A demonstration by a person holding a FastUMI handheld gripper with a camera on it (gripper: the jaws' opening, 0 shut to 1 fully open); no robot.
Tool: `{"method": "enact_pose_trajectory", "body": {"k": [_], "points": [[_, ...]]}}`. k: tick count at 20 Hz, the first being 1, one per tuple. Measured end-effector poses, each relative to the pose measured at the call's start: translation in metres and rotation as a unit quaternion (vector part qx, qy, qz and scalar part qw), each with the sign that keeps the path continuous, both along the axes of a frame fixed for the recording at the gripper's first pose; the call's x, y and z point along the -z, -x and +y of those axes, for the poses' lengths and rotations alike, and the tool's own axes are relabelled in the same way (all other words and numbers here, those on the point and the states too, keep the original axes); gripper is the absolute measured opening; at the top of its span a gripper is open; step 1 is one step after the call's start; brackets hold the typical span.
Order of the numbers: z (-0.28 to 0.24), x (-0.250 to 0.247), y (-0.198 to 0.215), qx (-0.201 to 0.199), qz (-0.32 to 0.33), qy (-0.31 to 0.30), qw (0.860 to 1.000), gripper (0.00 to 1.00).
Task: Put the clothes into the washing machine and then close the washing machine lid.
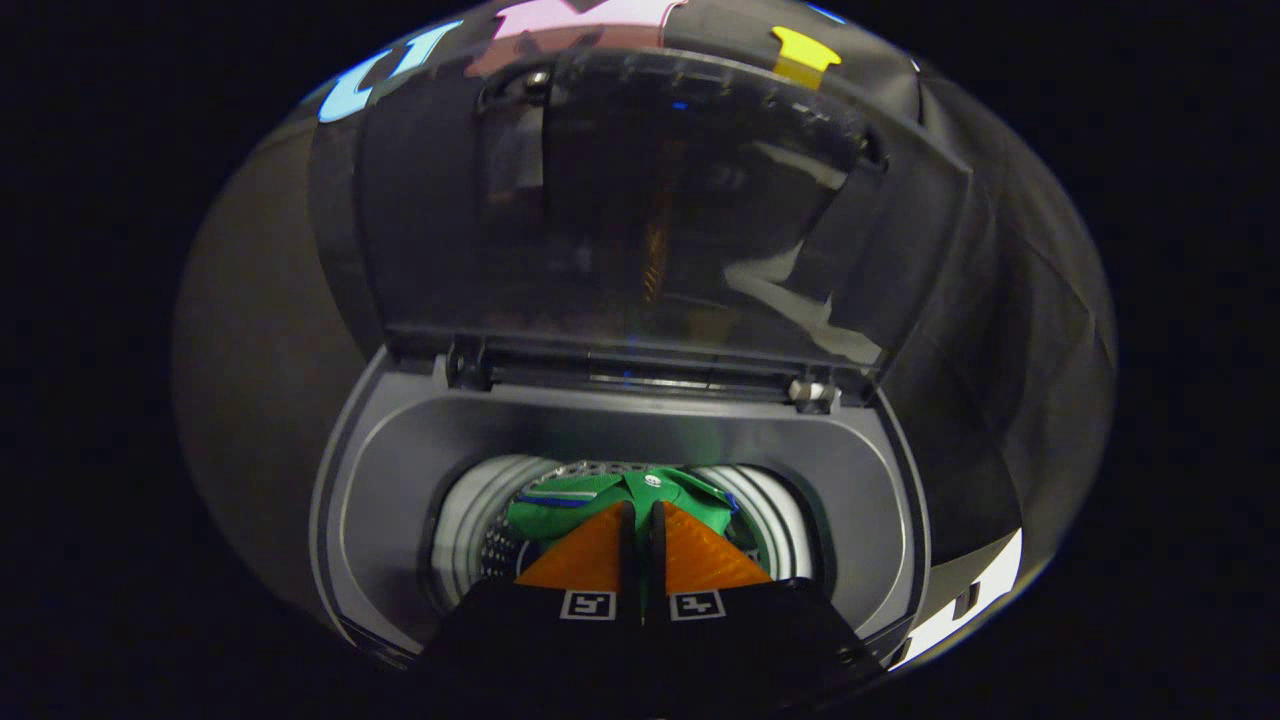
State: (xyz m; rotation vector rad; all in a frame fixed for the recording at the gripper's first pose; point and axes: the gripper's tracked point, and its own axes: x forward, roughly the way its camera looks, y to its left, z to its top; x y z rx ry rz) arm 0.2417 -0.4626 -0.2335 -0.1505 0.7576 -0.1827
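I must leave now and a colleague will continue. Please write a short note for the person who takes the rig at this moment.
Claw: fingers nearly together, pinching the green garment over the drum opening of the washing machine.
Garment: hangs from the fingertips, partly down in the drum.
Lid: open, standing upright behind the opening.
Done: garment brought to the drum.
Left: release it, pull out, close the lid.

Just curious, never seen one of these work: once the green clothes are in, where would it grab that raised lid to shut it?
Probably the lid's free top edge, reached from the front. It stands upright, hinged at the back of the washing machine, so that edge swings farthest. The gripper jaws sit nearly closed, pinching the green garment.
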Motion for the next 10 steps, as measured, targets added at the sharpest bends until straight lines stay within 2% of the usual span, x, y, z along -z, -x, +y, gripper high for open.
{"method": "enact_pose_trajectory", "body": {"k": [4,10], "points": [[-0.004,0.017,-0.001,0.011,0.028,-0.018,0.999,0.05],[-0.006,0.030,0.006,0.006,0.072,-0.029,0.997,0.06]]}}
